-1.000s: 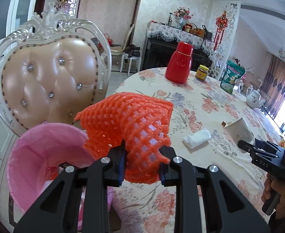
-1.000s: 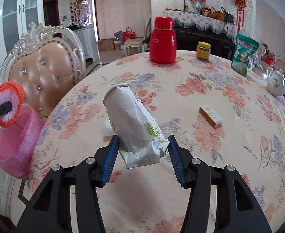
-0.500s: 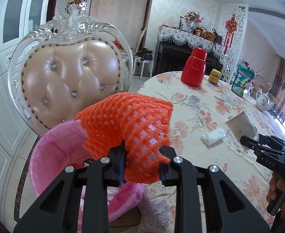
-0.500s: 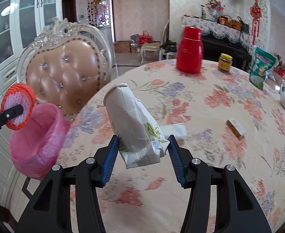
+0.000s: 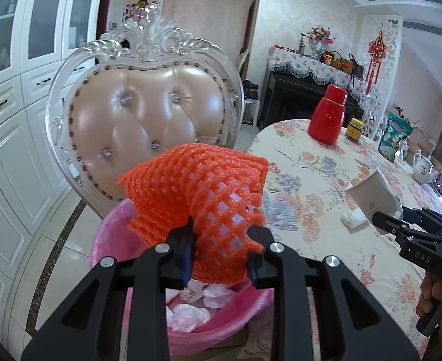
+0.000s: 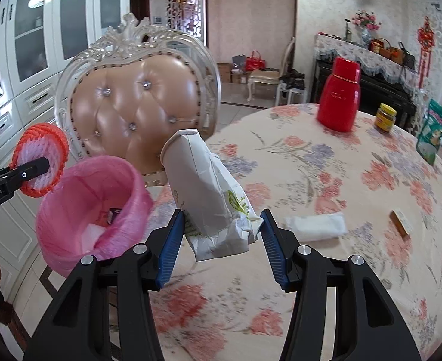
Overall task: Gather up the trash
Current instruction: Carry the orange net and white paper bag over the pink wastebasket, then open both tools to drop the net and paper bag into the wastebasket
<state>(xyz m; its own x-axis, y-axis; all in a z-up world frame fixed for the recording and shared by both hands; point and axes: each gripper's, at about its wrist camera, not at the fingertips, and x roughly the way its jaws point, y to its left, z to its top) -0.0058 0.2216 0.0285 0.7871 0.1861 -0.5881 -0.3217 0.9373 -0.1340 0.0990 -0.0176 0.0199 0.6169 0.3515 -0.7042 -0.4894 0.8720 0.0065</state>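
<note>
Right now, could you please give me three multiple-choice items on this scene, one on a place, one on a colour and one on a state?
1. Where is the folded white tissue?
A. on the flowered table
B. on the chair
C. on the floor

2. What colour is the bag lining the bin?
A. blue
B. pink
C. black

3. What is the state of the left gripper?
A. open and empty
B. shut on a jar
C. shut on the orange foam net

Key:
1 A, it lies flat on the tablecloth to the right of the paper bag that the right gripper holds.
2 B, the liner over the rim is pink.
3 C, its fingers pinch the net above the bin.
</note>
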